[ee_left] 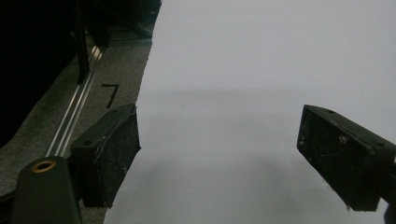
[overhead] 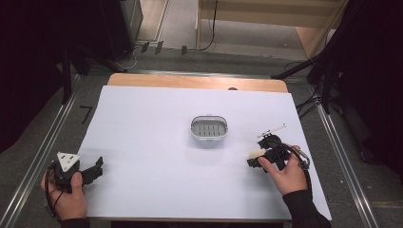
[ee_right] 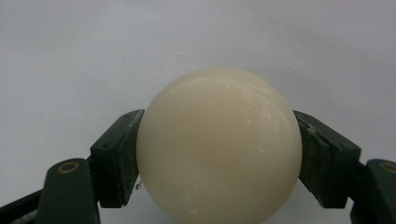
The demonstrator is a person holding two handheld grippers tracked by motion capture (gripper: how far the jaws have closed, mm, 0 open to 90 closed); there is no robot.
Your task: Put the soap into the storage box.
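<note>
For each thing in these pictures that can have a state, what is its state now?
Soap: cream, rounded, clamped between the right gripper's jaws.
Right gripper: shut on the soap, a pad pressing on each side.
Left gripper: open, nothing between its jaws, over the table's left edge.
Soap dish: upright at the table's middle, nothing in it, slotted insert showing.
Table: white sheet lying flat over it.

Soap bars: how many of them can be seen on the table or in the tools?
1. The cream soap bar is clamped between the jaws of the right tool, near the table's right edge. The grey soap dish at the centre looks empty; the left tool holds nothing.
</note>
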